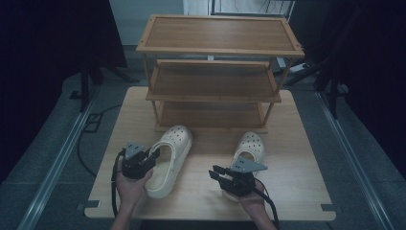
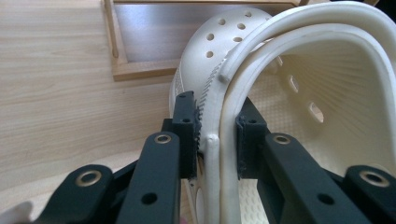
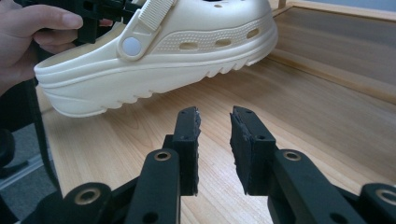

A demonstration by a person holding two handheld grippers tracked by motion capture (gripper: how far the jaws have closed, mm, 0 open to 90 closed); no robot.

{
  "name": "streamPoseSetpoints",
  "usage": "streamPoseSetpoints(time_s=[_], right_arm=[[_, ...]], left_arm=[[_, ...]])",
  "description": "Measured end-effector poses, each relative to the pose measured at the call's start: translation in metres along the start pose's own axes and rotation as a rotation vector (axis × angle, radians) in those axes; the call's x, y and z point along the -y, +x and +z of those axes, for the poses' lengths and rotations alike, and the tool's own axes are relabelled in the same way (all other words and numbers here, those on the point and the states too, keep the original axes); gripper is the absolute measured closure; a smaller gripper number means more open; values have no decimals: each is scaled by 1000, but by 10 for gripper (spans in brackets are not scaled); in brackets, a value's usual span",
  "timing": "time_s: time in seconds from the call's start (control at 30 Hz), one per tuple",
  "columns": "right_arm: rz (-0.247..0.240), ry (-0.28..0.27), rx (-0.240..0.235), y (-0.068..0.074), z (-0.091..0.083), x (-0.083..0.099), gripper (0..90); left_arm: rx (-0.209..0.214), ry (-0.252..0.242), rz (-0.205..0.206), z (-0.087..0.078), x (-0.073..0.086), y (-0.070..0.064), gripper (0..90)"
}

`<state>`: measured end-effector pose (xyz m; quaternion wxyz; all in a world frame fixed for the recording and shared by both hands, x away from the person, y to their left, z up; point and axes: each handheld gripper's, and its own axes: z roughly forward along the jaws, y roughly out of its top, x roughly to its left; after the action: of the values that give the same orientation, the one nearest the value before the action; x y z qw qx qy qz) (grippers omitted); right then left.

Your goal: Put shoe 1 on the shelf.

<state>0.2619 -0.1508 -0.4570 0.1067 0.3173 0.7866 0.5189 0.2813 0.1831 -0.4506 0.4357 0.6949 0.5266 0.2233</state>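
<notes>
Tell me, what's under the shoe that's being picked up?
Under the lifted shoe, held by the left gripper, is bare wooden table; the sole hangs tilted above it. The other shoe rests nearby, its heel hidden by the right gripper.

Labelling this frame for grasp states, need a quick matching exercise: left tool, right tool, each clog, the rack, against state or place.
Column one:
1. left tool
2. right tool
3. left clog
4. right clog
5. wooden rack

Column two:
A. jaws apart with nothing between them
B. standing at the far side of the table
C. clamped by its rim and tilted, toe up
D. lying flat on the table, ungripped
E. shut on a shoe's rim

Pairs: 1-E, 2-A, 3-C, 4-D, 5-B
</notes>
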Motion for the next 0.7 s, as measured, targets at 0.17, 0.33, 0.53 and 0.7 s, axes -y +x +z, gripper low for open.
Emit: streamPoseSetpoints(time_s=[0.17,0.33,0.53,0.7], right_arm=[[7,6,2,-1,-2,3,705],[13,-2,9,-3,-6,3,699],[20,-3,13,-5,-9,3,689],[33,-2,8,-7,-8,5,688]], left_arm=[[3,1,16,8,-7,-4,751],[4,-2,11,24,-16,-5,748],[-10,-5,1,48,-25,-5,748],[-19,8,34,62,-35,-12,746]])
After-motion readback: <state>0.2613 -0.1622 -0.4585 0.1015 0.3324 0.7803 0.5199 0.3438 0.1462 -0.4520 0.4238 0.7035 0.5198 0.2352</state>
